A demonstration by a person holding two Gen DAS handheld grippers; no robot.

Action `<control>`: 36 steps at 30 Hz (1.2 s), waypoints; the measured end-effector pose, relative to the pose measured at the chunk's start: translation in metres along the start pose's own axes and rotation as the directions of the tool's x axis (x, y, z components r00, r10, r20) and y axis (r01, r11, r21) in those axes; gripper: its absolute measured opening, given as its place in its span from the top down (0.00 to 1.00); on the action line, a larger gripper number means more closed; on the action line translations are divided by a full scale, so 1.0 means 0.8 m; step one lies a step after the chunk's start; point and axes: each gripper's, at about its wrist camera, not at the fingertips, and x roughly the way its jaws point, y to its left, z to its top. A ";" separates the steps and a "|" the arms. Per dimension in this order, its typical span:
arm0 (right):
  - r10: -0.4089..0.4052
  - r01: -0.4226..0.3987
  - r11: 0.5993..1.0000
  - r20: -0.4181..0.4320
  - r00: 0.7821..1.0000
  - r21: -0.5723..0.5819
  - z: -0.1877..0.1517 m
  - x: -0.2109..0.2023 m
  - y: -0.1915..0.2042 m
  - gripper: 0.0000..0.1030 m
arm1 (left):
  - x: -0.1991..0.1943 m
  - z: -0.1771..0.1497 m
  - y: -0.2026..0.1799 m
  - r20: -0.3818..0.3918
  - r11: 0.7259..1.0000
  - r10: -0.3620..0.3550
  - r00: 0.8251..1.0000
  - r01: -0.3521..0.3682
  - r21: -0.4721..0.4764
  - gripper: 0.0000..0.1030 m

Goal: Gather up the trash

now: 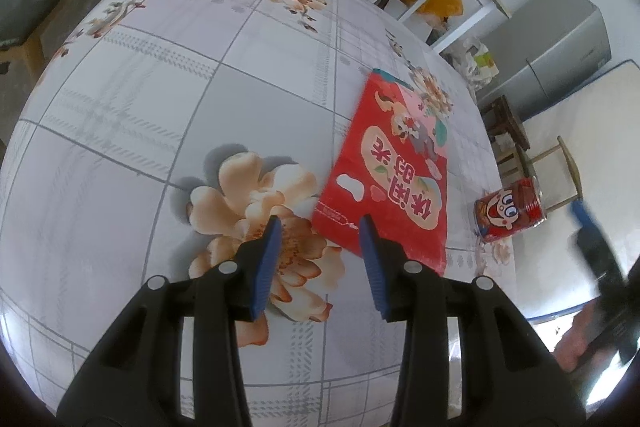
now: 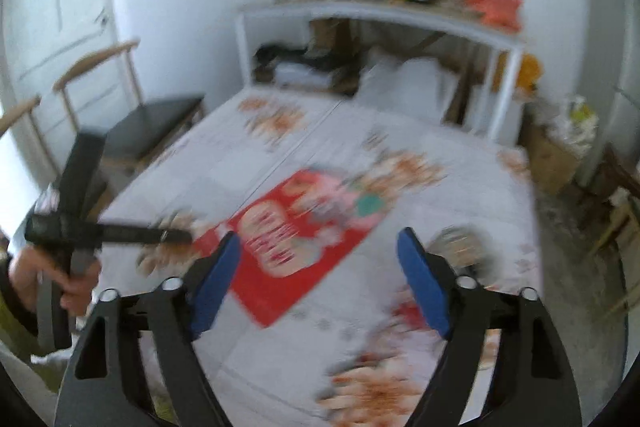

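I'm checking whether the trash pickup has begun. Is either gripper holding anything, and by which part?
Nothing is held. The left gripper stands open over the red snack bag; the right gripper is open and empty too.

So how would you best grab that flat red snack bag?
The red snack bag lies flat on the tablecloth, so there is no height to pinch. Probably best: slide one finger of the left gripper under its near corner, coming in low from the near edge.
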 end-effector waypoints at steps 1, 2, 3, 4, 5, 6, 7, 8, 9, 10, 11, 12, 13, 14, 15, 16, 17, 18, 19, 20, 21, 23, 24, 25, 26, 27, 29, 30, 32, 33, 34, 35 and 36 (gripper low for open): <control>0.020 -0.020 1.000 -0.033 0.999 0.000 -0.005 0.013 0.009 0.35 | 0.000 0.000 0.002 0.000 1.000 -0.003 1.000 0.003 -0.005 0.63; 0.040 -0.040 0.999 -0.068 0.997 0.004 -0.011 0.027 0.017 0.38 | -0.001 0.001 0.004 0.000 1.000 -0.005 1.000 0.005 -0.009 0.63; 0.053 -0.053 0.999 -0.106 0.993 0.010 -0.016 0.042 0.023 0.45 | -0.001 0.001 0.006 -0.002 1.000 -0.009 1.000 0.009 -0.017 0.63; 0.061 -0.059 0.998 -0.147 0.987 0.016 -0.022 0.058 0.030 0.50 | -0.001 0.002 0.009 -0.004 1.000 -0.015 1.000 0.015 -0.025 0.63; 0.062 -0.060 0.998 -0.173 0.983 0.018 -0.028 0.070 0.035 0.53 | 0.000 0.002 0.011 -0.006 0.999 -0.020 1.000 0.020 -0.031 0.63; 0.052 -0.050 0.999 -0.199 0.979 0.018 -0.032 0.083 0.038 0.58 | 0.000 0.002 0.013 -0.006 0.999 -0.028 1.000 0.028 -0.039 0.63; 0.038 -0.035 0.999 -0.214 0.976 0.016 -0.036 0.092 0.041 0.61 | 0.001 0.003 0.014 -0.006 0.999 -0.033 0.999 0.033 -0.043 0.63; 0.026 -0.023 1.000 -0.224 0.974 0.015 -0.040 0.098 0.043 0.63 | 0.001 0.004 0.014 -0.006 0.998 -0.040 0.999 0.039 -0.046 0.63; 0.015 -0.012 1.000 -0.233 0.972 0.015 -0.042 0.104 0.044 0.66 | 0.002 0.004 0.015 -0.006 0.998 -0.044 0.999 0.044 -0.048 0.63; 0.003 0.002 1.000 -0.248 0.969 0.021 -0.044 0.111 0.044 0.68 | 0.003 0.004 0.014 -0.008 0.997 -0.053 0.999 0.052 -0.051 0.63; 0.004 0.003 1.000 -0.255 0.967 0.026 -0.046 0.116 0.042 0.68 | 0.004 0.005 0.015 -0.010 0.997 -0.060 0.998 0.060 -0.054 0.63; 0.005 0.004 0.999 -0.260 0.966 0.032 -0.048 0.119 0.041 0.69 | 0.006 0.005 0.014 -0.013 0.995 -0.076 0.997 0.075 -0.060 0.63; 0.000 0.008 0.999 -0.250 0.968 0.033 -0.047 0.119 0.041 0.69 | 0.008 0.005 0.015 -0.015 0.994 -0.086 0.996 0.085 -0.065 0.63; -0.002 0.010 0.999 -0.252 0.968 0.033 -0.046 0.119 0.041 0.69 | 0.010 0.005 0.014 -0.017 0.992 -0.101 0.995 0.099 -0.073 0.63; -0.001 0.011 0.999 -0.252 0.968 0.039 -0.045 0.120 0.040 0.69 | 0.013 0.006 0.015 -0.021 0.989 -0.123 0.992 0.120 -0.083 0.63; 0.000 0.011 0.999 -0.252 0.968 0.043 -0.046 0.120 0.041 0.69 | 0.015 0.006 0.015 -0.022 0.987 -0.138 0.990 0.136 -0.091 0.63; 0.000 0.012 0.999 -0.251 0.968 0.047 -0.046 0.119 0.041 0.69 | 0.017 0.006 0.014 -0.021 0.984 -0.150 0.988 0.147 -0.097 0.63; -0.001 0.014 0.999 -0.249 0.968 0.048 -0.047 0.118 0.042 0.69 | 0.021 0.006 0.014 -0.021 0.981 -0.167 0.986 0.164 -0.104 0.63; -0.001 0.013 0.999 -0.248 0.969 0.049 -0.046 0.118 0.041 0.69 | 0.023 0.006 0.014 -0.022 0.978 -0.182 0.983 0.178 -0.112 0.63; 0.001 0.012 0.999 -0.248 0.969 0.051 -0.046 0.119 0.041 0.69 | 0.025 0.007 0.014 -0.025 0.973 -0.199 0.980 0.194 -0.122 0.63; 0.005 0.009 0.998 -0.248 0.969 0.056 -0.046 0.118 0.040 0.70 | 0.029 0.007 0.015 -0.030 0.966 -0.223 0.974 0.216 -0.141 0.63; 0.013 0.003 0.998 -0.249 0.968 0.064 -0.045 0.119 0.038 0.70 | 0.034 0.008 0.016 -0.033 0.953 -0.258 0.966 0.248 -0.172 0.63; 0.017 0.000 0.998 -0.249 0.968 0.066 -0.046 0.118 0.037 0.70 | 0.036 0.008 0.018 -0.035 0.947 -0.274 0.961 0.263 -0.186 0.63; 0.019 -0.003 0.998 -0.249 0.968 0.067 -0.046 0.118 0.037 0.70 | 0.038 0.007 0.019 -0.036 0.941 -0.286 0.958 0.274 -0.198 0.63; 0.020 -0.003 0.998 -0.248 0.969 0.066 -0.046 0.118 0.037 0.70 | 0.040 0.007 0.020 -0.038 0.932 -0.306 0.951 0.291 -0.217 0.63; 0.019 -0.003 0.998 -0.246 0.969 0.063 -0.047 0.117 0.038 0.70 | 0.042 0.007 0.020 -0.038 0.927 -0.318 0.947 0.302 -0.225 0.63; 0.018 -0.003 0.998 -0.245 0.969 0.060 -0.047 0.118 0.037 0.70 | 0.044 0.007 0.018 -0.031 0.913 -0.347 0.937 0.330 -0.240 0.63; 0.018 -0.004 0.998 -0.243 0.970 0.061 -0.047 0.118 0.037 0.70 | 0.044 0.007 0.018 -0.029 0.906 -0.362 0.932 0.344 -0.246 0.63; 0.020 -0.005 0.998 -0.241 0.970 0.064 -0.047 0.117 0.038 0.70 | 0.047 0.007 0.016 -0.023 0.891 -0.393 0.919 0.374 -0.258 0.63; 0.021 -0.005 0.998 -0.240 0.971 0.066 -0.048 0.117 0.038 0.70 | 0.048 0.007 0.013 -0.022 0.889 -0.398 0.917 0.380 -0.257 0.63; 0.023 -0.007 0.998 -0.238 0.971 0.068 -0.048 0.117 0.037 0.70 | 0.050 0.008 0.010 -0.023 0.894 -0.390 0.920 0.373 -0.250 0.63; 0.024 -0.008 0.998 -0.236 0.971 0.070 -0.048 0.117 0.036 0.70 | 0.053 0.009 0.006 -0.027 0.901 -0.378 0.926 0.361 -0.239 0.63; 0.025 -0.008 0.998 -0.235 0.972 0.070 -0.048 0.116 0.036 0.70 | 0.055 0.010 0.003 -0.029 0.907 -0.369 0.929 0.353 -0.230 0.63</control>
